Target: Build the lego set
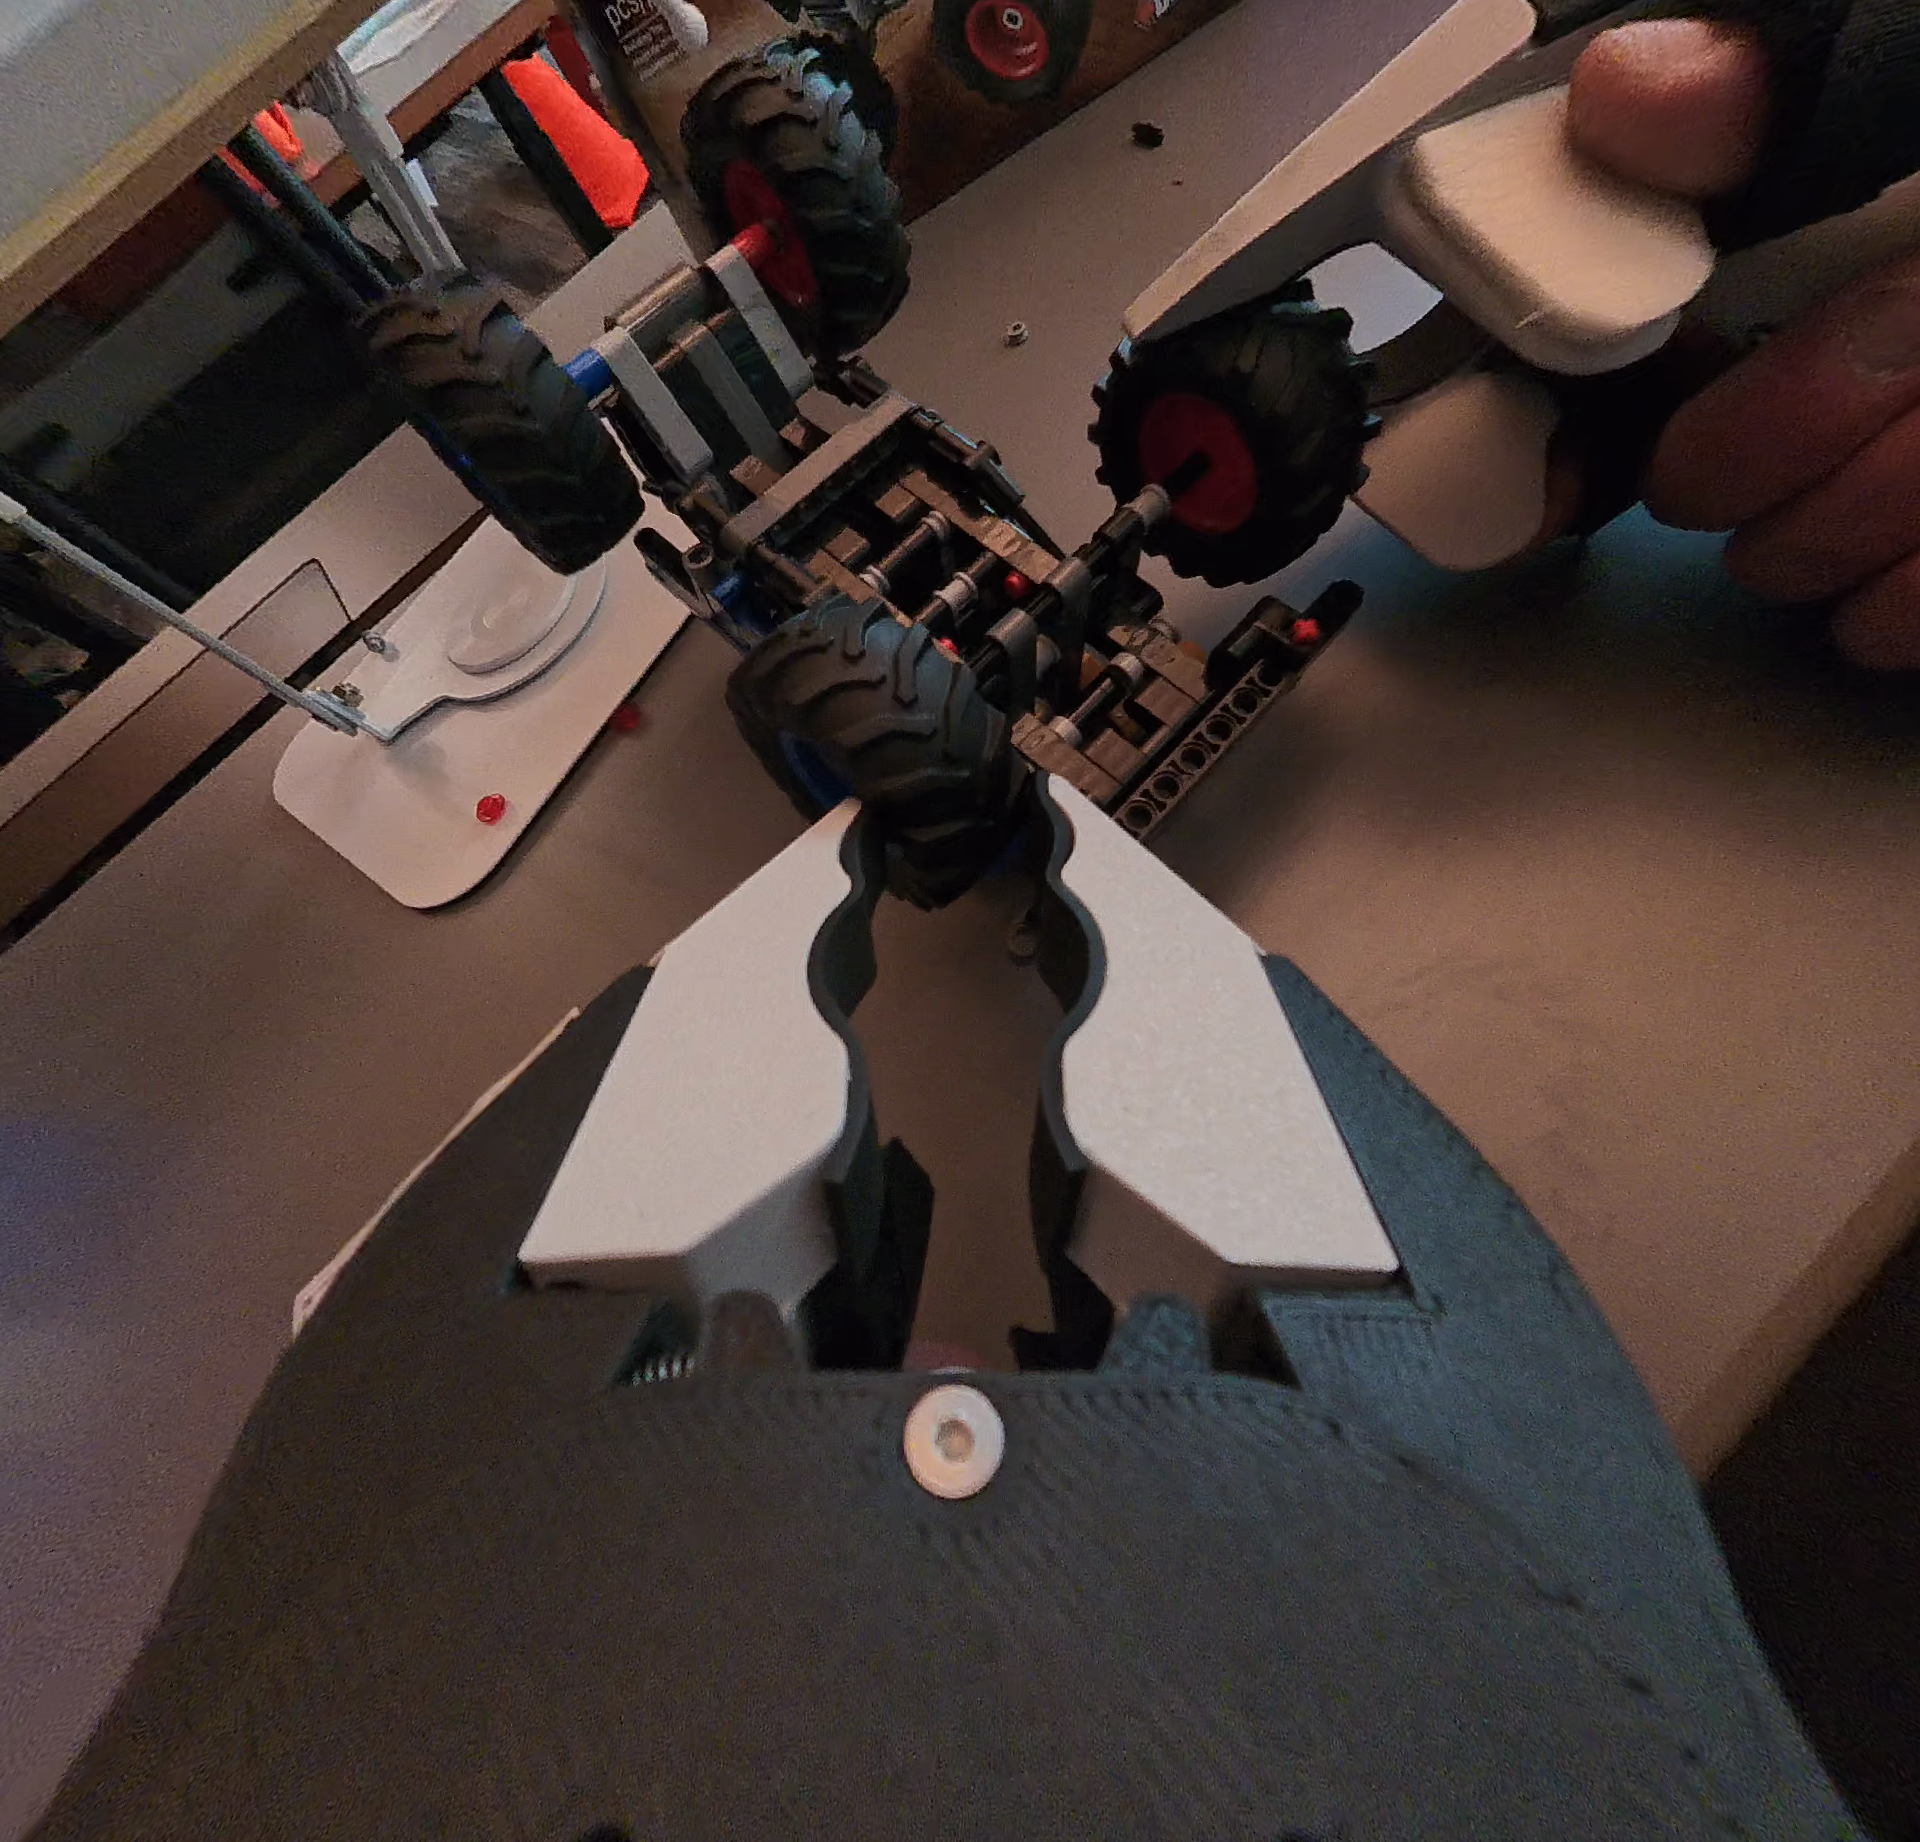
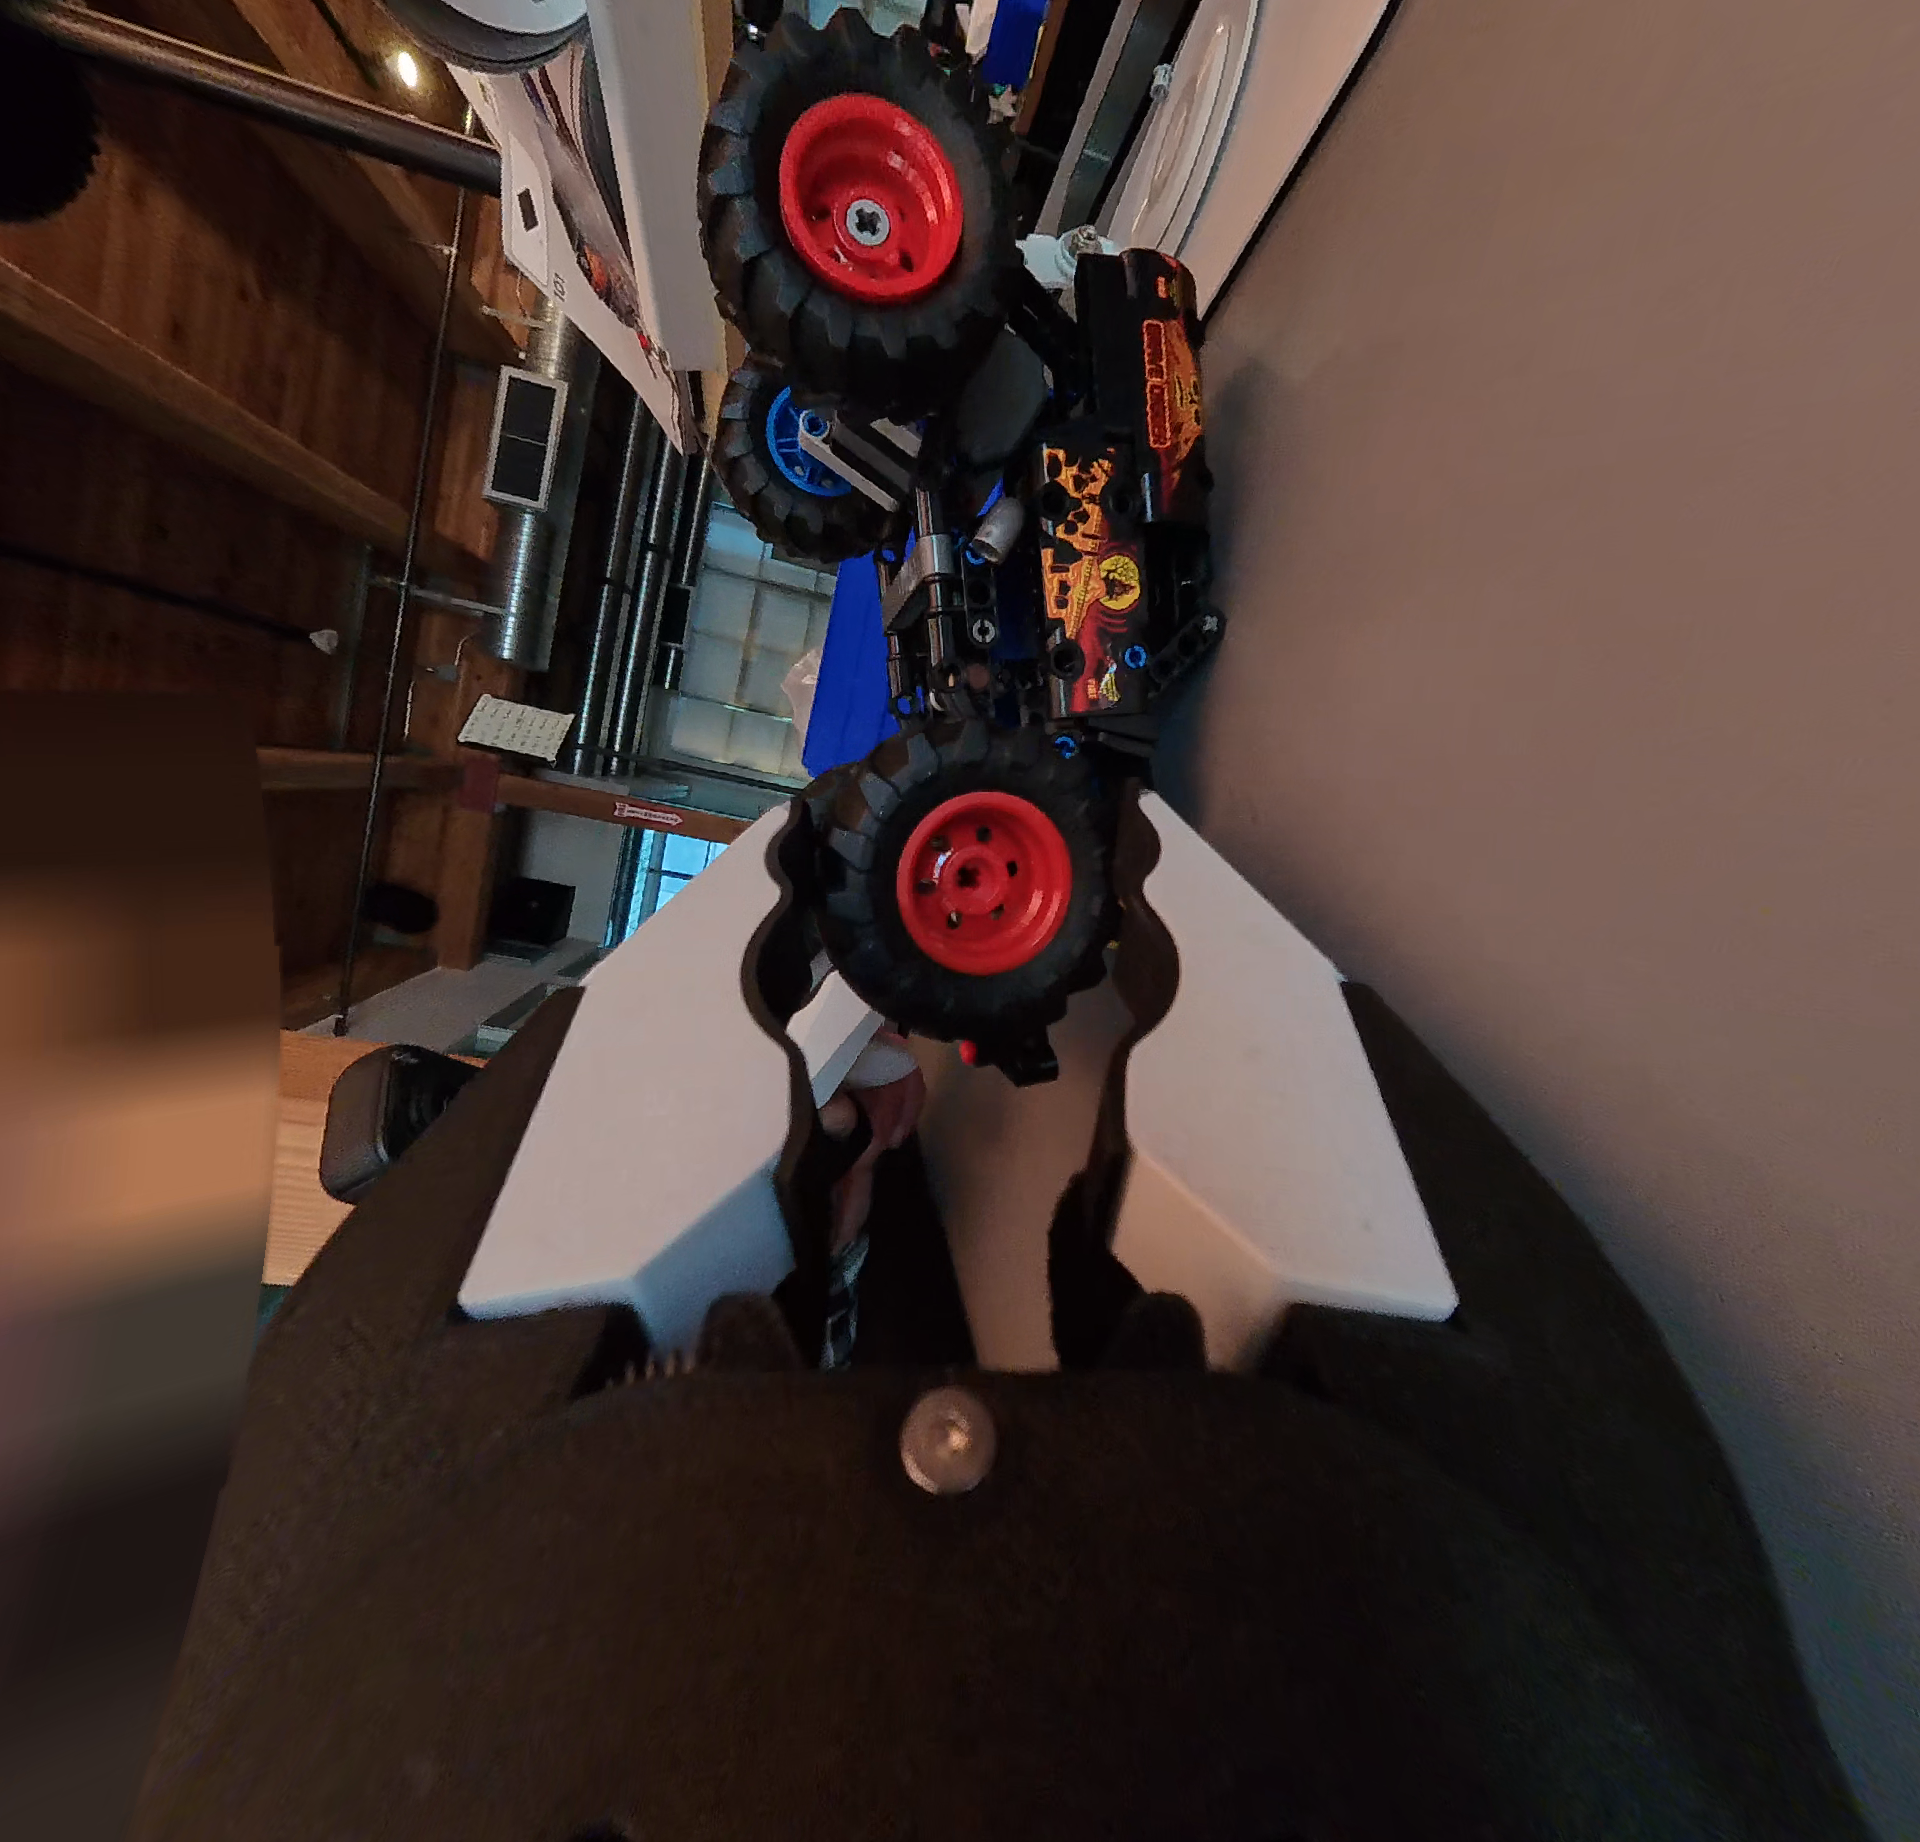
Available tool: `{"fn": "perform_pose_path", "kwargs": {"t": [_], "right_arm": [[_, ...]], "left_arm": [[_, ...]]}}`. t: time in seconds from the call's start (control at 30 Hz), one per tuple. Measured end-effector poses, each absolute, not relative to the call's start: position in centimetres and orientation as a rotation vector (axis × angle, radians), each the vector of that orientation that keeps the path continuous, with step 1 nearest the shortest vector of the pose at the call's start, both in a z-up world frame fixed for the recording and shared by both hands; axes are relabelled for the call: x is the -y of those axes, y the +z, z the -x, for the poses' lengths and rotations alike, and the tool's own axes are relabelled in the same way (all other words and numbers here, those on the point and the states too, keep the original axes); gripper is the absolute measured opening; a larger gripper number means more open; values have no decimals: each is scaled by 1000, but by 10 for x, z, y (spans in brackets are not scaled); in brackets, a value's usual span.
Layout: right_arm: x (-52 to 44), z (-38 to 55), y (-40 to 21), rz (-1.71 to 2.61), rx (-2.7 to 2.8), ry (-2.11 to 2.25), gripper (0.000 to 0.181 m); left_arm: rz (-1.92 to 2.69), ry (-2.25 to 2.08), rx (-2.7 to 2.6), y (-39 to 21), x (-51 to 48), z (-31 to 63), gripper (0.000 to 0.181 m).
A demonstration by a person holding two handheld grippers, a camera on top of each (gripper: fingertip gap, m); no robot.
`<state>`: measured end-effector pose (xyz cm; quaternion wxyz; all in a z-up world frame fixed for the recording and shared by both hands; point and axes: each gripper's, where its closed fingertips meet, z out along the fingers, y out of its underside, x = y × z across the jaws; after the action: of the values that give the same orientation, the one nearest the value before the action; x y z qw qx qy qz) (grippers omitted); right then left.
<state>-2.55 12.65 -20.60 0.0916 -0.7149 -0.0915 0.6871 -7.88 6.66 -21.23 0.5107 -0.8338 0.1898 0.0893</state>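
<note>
I have the monster truck (image 1: pixel 914 587) lying upside down on the desk (image 1: pixel 1455 961), chassis exposed. My left fingers (image 1: pixel 951 857) clamp one blue-hubbed tyre (image 1: pixel 883 712) to steady it, while my right fingers (image 2: pixel 961 899) grip a red-hubbed wheel (image 2: pixel 982 883) on the truck's other side, probably to seat it on its axle.

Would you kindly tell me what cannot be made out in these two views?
- Left wrist view: the truck's body is hidden; it lies upside down on the table.
- Left wrist view: left gripper covers the near tyre's lower part.
- Right wrist view: a blurred patch hides the left edge.
- Right wrist view: right gripper's contact behind the red-hubbed tyre is unseen.
</note>
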Motion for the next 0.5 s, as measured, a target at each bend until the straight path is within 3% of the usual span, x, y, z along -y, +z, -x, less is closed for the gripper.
{"fn": "perform_pose_path", "kwargs": {"t": [0.5], "right_arm": [[-116,37,-205,2104,347,1961,59]], "left_arm": [[2006,222,-461,-212,-67,82,28]]}}
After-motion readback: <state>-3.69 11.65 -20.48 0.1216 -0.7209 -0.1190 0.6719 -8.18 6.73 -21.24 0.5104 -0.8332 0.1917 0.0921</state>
